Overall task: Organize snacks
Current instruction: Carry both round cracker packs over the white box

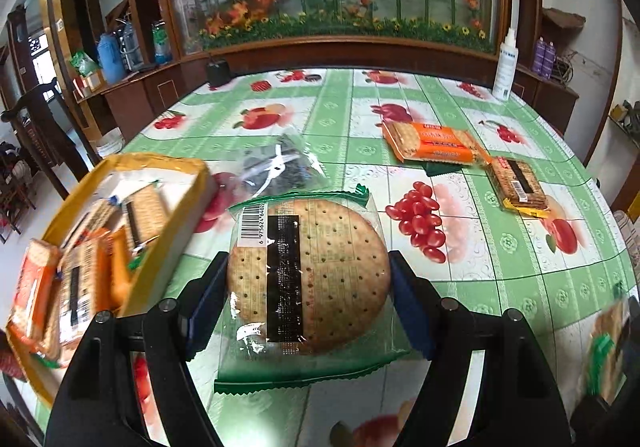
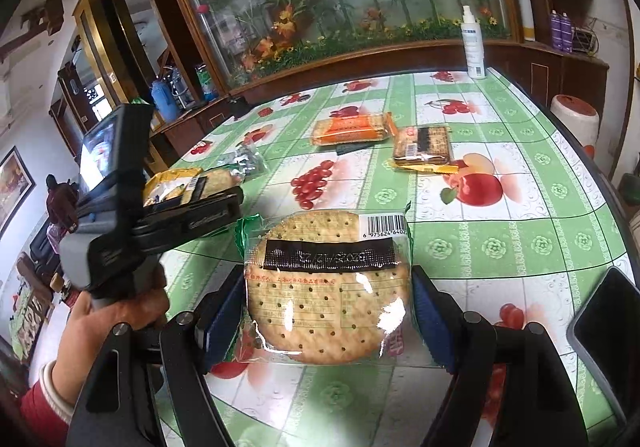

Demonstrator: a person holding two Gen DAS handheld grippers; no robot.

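My left gripper is shut on a round cracker pack with green-edged clear wrap, held above the table beside a yellow box at the left that holds several cracker packs. My right gripper is shut on another round cracker pack. The left gripper's body shows at the left in the right wrist view, with the yellow box beyond it. On the table lie an orange cracker pack and a yellow-edged cracker pack.
A clear bag of dark snacks lies past the box. A white spray bottle stands at the table's far edge. A dark phone lies at the right. The fruit-print tablecloth covers the table; a wooden cabinet stands behind.
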